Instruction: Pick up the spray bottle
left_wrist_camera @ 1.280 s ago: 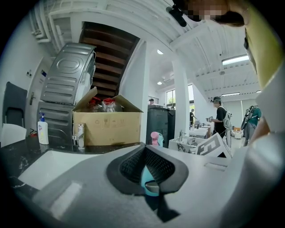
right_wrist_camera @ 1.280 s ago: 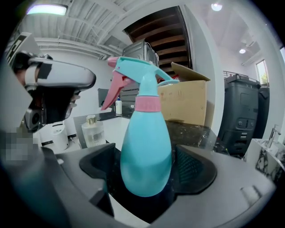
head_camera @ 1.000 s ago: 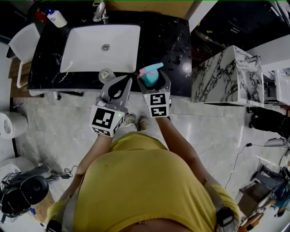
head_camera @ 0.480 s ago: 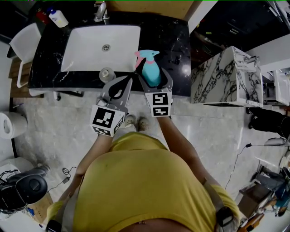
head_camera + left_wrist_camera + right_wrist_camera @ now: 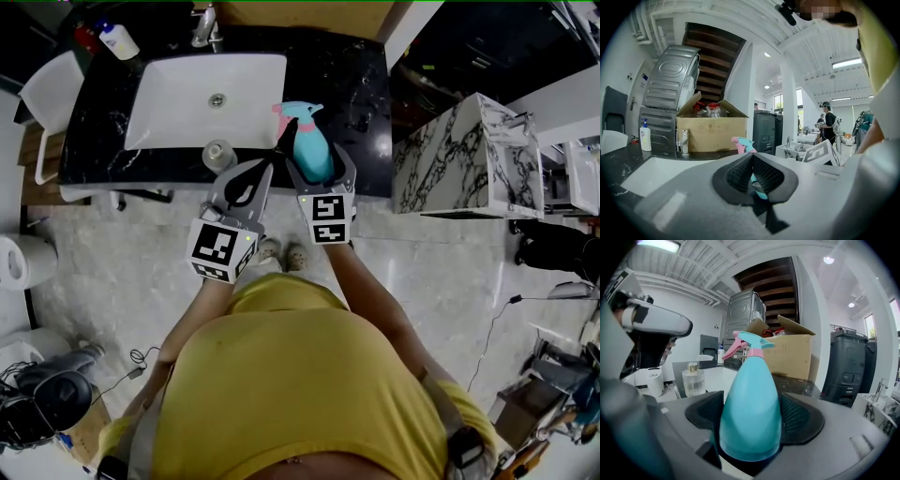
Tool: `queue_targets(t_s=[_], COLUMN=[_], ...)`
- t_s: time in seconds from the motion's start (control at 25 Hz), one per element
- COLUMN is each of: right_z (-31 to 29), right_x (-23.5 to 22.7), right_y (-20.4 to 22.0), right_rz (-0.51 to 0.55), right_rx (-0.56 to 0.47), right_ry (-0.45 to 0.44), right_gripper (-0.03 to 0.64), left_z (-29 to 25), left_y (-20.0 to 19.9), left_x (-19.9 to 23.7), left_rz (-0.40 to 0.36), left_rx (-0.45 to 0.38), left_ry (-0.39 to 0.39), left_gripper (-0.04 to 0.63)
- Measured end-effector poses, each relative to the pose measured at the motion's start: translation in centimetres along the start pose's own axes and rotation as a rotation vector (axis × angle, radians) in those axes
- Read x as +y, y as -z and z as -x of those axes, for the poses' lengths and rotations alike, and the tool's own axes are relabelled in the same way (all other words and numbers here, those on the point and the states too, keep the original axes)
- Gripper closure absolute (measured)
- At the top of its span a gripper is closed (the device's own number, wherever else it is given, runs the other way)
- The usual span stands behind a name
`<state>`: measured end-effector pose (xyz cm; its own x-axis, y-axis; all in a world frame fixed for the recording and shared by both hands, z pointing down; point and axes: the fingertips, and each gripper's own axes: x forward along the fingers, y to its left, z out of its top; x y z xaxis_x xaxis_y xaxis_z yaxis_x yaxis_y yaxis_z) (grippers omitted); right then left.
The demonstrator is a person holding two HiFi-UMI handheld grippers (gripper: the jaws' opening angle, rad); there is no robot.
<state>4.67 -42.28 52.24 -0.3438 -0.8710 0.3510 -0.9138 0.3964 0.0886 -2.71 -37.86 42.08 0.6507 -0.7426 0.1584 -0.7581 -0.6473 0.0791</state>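
A teal spray bottle [image 5: 310, 150] with a pink trigger stands upright between the pads of my right gripper [image 5: 315, 167], which is shut on its body above the black counter's front edge. In the right gripper view the spray bottle [image 5: 751, 408] fills the gap between the pads, and its nozzle points left. My left gripper [image 5: 270, 165] hangs just left of it with its jaws shut and nothing between them. In the left gripper view the pads [image 5: 740, 172] meet, and the bottle's pink and teal head [image 5: 743, 144] shows beyond them.
A white sink [image 5: 178, 112] with a faucet [image 5: 204, 22] is set in the black marble counter [image 5: 352, 80]. A small glass bottle [image 5: 219, 154] stands near the front edge, a soap bottle [image 5: 118, 38] at the back left. A marble block [image 5: 469, 155] stands to the right.
The spray bottle has come upright in the right gripper and sits a little higher, with its head swung toward the sink. The left gripper has stayed put.
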Motion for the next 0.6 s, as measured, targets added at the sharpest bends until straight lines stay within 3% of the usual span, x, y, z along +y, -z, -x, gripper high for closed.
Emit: queue_targets(t_s=[0.44, 0.6], right_z=[0.2, -0.4], right_x=[-0.7, -0.4], right_y=[2.6, 2.9], right_rz=[-0.047, -0.05], right_rx=[0.054, 0.07], right_ry=[0.032, 0.024], right_gripper=[0.247, 0.158], left_z=[-0.1, 0.0], left_y=[0.5, 0.7], left_x=[0.2, 0.3], left_rz=[0.009, 0.01], left_rx=[0.014, 0.017], left_ry=[-0.003, -0.006], left_gripper=[0.591, 0.591])
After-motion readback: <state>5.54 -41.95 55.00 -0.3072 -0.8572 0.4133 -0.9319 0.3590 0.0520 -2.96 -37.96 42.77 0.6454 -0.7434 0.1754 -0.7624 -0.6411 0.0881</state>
